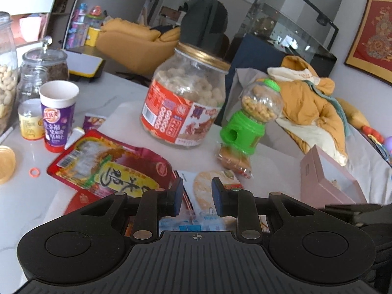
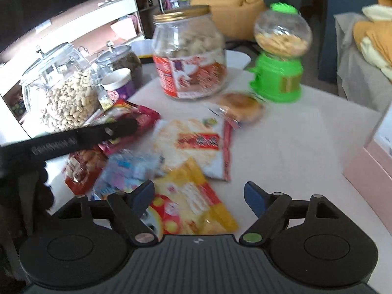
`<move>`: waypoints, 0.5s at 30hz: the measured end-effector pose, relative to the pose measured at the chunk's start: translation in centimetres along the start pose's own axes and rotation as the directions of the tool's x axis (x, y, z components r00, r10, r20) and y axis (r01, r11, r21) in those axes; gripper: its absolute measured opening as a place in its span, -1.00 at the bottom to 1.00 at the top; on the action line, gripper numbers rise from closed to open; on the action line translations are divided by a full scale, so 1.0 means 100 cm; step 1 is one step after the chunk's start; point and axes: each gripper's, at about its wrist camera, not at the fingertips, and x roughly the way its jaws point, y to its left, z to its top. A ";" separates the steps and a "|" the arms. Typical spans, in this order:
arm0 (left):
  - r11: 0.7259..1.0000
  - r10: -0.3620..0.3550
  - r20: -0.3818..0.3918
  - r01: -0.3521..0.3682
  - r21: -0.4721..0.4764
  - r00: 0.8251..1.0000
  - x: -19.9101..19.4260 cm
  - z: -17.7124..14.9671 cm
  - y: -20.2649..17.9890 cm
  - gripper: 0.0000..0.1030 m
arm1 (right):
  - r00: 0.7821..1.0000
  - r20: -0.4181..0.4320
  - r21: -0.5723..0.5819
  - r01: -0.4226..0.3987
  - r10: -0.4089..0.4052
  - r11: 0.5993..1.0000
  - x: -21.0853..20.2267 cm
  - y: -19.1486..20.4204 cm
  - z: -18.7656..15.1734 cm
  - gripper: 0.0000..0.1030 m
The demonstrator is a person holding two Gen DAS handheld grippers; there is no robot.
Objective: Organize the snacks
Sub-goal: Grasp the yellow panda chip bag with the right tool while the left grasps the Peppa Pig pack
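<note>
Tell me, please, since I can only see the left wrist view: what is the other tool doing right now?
Observer: The right tool is open, with nothing between its fingers.
Operator: What's underneath it?
Observer: A yellow snack packet lies on the table just below it.
Operator: And that jar cut off at my left edge?
Observer: It is a peanut jar, closed with a knobbed glass lid.

On the white marble desk [image 1: 115, 98], the gold-lidded glass jar [image 1: 186, 98] stands left of the green candy dispenser [image 1: 254, 117], flat snack packets [image 2: 193, 144] lying before both.
</note>
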 end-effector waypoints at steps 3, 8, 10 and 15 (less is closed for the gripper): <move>1.000 0.002 -0.013 -0.002 -0.006 1.000 0.007 -0.004 -0.001 -0.43 | 0.998 0.022 0.009 -0.051 0.051 0.999 0.003 0.005 0.008 0.60; 0.999 0.035 -0.014 -0.035 -0.004 0.999 -0.001 -0.006 0.003 -0.43 | 0.999 -0.033 -0.054 0.030 -0.032 0.998 0.017 0.006 0.001 0.60; 0.998 0.066 -0.015 -0.066 0.003 0.998 -0.008 -0.008 0.004 -0.43 | 0.998 -0.043 -0.045 0.036 -0.038 0.998 0.012 -0.007 -0.009 0.60; 0.992 0.119 -0.023 -0.118 0.033 0.993 -0.021 -0.025 -0.003 -0.37 | 0.987 -0.007 -0.080 0.159 -0.160 0.984 -0.019 -0.036 -0.039 0.60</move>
